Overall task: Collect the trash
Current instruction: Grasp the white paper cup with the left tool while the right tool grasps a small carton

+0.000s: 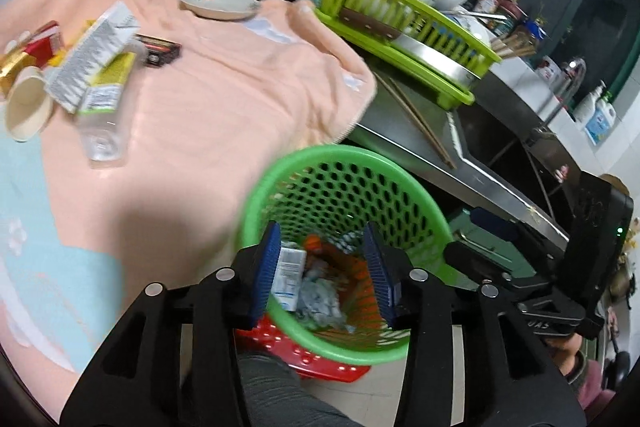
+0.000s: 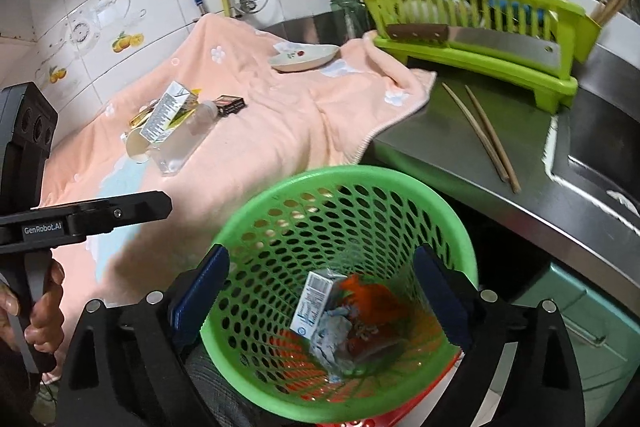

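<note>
Kitchen counter, steel top (image 2: 452,147) under white wall tiles, a peach towel (image 2: 280,115) draped over its left part. I work both grippers over the green perforated basket (image 2: 280,311), which sits below the counter's front edge on something red.

Inside the basket: a small white carton (image 2: 310,305) standing tilted against the wall, crumpled pale paper (image 2: 334,337) beside it, an orange wrapper (image 2: 370,293) behind; they touch each other at the bottom.

My left gripper (image 1: 324,269) hangs over the basket mouth, blue pads (image 1: 266,269) partly apart, nothing between them; the carton shows in the gap but lies down in the basket, clear of the pads. My right gripper (image 2: 320,299) stands spread wide, one pad to each side of the basket's opening, holding nothing.

Trash not yet collected lies in a heap on the towel's left: a grey-printed carton (image 2: 164,113) on top, a clear plastic bottle (image 2: 184,143) lying beneath it, a paper cup (image 2: 136,147) on its side touching them, gold and red wrappers (image 1: 28,55) behind. A small dark box (image 2: 230,105) lies just beside the bottle's cap end.

Farther back, a shallow flowered dish (image 2: 304,57) on the towel. To the right, a lime dish rack (image 2: 480,39) with a cleaver (image 2: 472,39) leaning on it, two chopsticks (image 2: 484,139) on bare steel in front, sink (image 2: 600,151) beyond
</note>
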Demonstrator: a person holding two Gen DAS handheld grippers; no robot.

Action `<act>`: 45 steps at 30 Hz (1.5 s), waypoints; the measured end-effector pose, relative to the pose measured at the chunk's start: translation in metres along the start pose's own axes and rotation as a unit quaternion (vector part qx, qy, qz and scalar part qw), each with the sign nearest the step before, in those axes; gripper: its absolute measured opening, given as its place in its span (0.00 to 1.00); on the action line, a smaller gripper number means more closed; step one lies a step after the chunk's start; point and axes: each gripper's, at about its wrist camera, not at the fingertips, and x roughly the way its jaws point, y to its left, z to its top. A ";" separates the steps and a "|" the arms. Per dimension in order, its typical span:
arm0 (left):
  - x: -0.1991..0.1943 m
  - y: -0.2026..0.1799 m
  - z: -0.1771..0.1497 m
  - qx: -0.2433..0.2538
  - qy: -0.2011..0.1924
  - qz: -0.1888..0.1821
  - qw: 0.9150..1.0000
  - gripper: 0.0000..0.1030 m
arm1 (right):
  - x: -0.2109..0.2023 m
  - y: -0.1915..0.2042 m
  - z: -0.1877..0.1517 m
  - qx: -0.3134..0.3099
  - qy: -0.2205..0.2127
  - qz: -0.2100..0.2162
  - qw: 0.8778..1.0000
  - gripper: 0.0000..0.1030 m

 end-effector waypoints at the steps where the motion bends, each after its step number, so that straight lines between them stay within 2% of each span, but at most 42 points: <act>1: -0.003 0.004 0.001 0.001 -0.005 0.008 1.000 0.43 | 0.002 0.003 0.002 -0.001 0.002 0.004 1.000 0.88; 4: -0.015 0.018 0.005 0.003 -0.024 0.038 0.999 0.52 | 0.009 0.012 0.008 -0.006 0.005 0.011 1.000 0.88; 11: -0.042 0.065 0.022 -0.030 -0.057 0.084 0.994 0.60 | 0.023 0.040 0.024 -0.031 0.012 0.033 0.999 0.89; 19: -0.074 0.123 0.047 -0.075 -0.090 0.134 0.984 0.69 | 0.042 0.083 0.053 -0.071 0.002 0.052 0.996 0.89; 24: -0.089 0.156 0.064 -0.096 -0.107 0.162 0.976 0.74 | 0.056 0.108 0.082 -0.065 -0.019 0.059 0.996 0.89; 36: -0.090 0.229 0.104 -0.149 -0.096 0.200 0.964 0.78 | 0.121 0.176 0.149 -0.060 0.023 0.147 0.987 0.89; 42: -0.076 0.255 0.116 -0.169 -0.082 0.204 0.961 0.82 | 0.165 0.184 0.173 -0.023 0.054 0.179 0.982 0.88; 45: -0.069 0.266 0.119 -0.181 -0.074 0.201 0.960 0.83 | 0.185 0.181 0.184 0.004 0.071 0.191 0.979 0.83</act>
